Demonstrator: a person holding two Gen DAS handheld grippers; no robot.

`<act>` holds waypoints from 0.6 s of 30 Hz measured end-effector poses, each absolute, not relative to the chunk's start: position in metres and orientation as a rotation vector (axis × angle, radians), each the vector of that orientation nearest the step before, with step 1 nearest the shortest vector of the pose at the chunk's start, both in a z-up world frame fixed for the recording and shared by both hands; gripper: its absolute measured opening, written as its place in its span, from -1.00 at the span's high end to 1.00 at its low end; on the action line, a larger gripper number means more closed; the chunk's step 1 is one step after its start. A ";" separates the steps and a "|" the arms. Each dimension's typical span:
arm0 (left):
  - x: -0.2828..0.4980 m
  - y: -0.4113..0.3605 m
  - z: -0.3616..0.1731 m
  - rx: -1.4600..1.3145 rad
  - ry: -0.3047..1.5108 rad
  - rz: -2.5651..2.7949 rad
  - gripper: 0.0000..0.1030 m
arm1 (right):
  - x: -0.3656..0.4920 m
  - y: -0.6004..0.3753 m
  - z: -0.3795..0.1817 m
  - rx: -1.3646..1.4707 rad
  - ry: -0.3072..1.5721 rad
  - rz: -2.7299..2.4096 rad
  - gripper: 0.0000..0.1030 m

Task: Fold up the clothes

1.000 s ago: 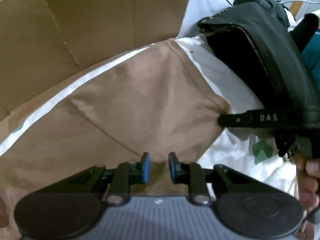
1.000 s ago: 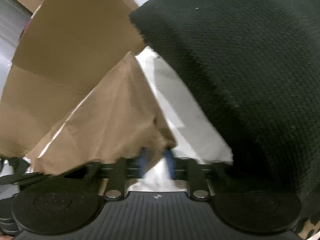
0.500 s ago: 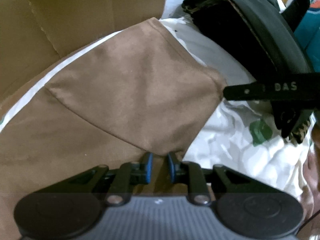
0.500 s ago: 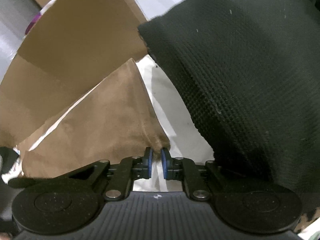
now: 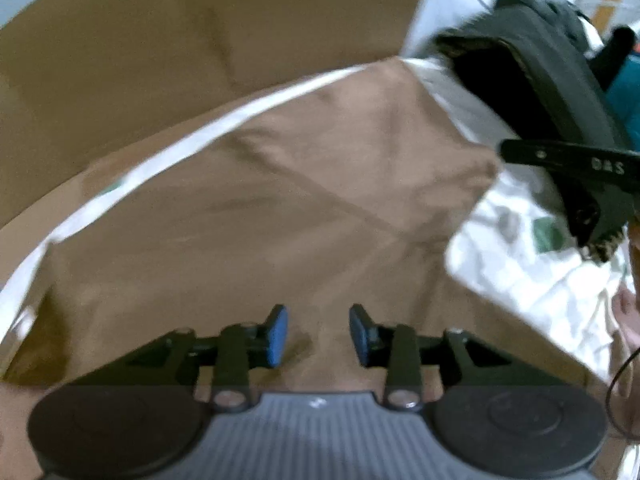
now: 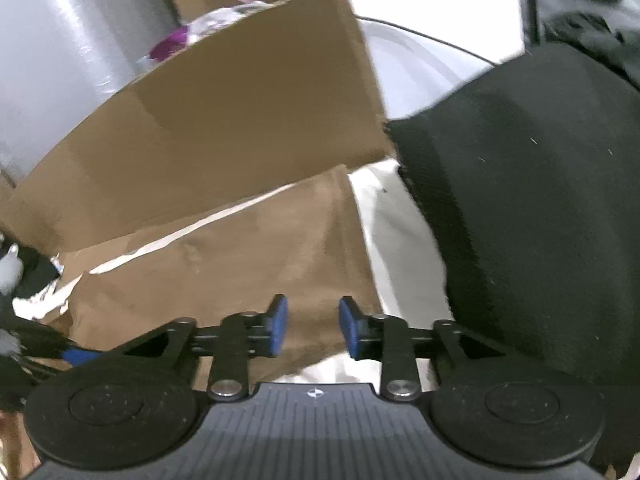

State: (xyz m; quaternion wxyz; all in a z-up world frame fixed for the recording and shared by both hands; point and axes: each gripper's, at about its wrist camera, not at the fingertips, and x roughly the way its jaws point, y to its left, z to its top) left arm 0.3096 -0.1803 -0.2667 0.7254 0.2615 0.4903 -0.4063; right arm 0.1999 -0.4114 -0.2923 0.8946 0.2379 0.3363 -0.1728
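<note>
A tan garment (image 5: 320, 200) lies folded on the white bedsheet (image 5: 520, 276), a diagonal fold line crossing it. Above its near part hangs my left gripper (image 5: 318, 336), jaws opening, blue pads apart and nothing pinched between them. In the right wrist view the same tan garment (image 6: 248, 264) lies flat, and my right gripper (image 6: 312, 330) hovers over its near right corner with jaws opening and no cloth caught in them. The right gripper's black finger (image 5: 568, 160) shows at the right of the left wrist view, just off the garment's right corner.
A cardboard box (image 6: 224, 128) stands behind the garment. A black knitted garment (image 6: 540, 208) is heaped at the right, close to the tan one. White sheet (image 6: 396, 240) lies between them. A person's hand (image 5: 628, 312) is at the right edge.
Both grippers held corners of the tan garment; now both have let go and their pads stand apart. The cloth has dropped flat, and both grippers have pulled back over it.
</note>
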 end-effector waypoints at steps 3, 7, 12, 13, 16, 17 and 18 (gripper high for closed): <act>0.322 -0.143 -0.261 0.543 1.069 -0.812 0.20 | 0.196 -0.406 -0.283 0.451 0.681 -0.323 0.28; 0.337 -0.084 -0.257 0.468 1.070 -0.667 0.20 | 0.222 -0.405 -0.284 0.434 0.700 -0.273 0.28; 0.344 -0.015 -0.259 0.399 1.064 -0.516 0.20 | 0.250 -0.395 -0.286 0.342 0.739 -0.207 0.28; 0.345 -0.003 -0.261 0.390 1.062 -0.493 0.20 | 0.255 -0.392 -0.285 0.328 0.748 -0.194 0.28; 0.345 0.026 -0.269 0.361 1.068 -0.430 0.20 | 0.274 -0.381 -0.282 0.274 0.776 -0.152 0.28; 0.344 0.034 -0.272 0.353 1.068 -0.410 0.20 | 0.281 -0.376 -0.280 0.243 0.788 -0.132 0.28; 0.343 0.042 -0.272 0.346 1.067 -0.391 0.20 | 0.288 -0.370 -0.278 0.210 0.800 -0.108 0.28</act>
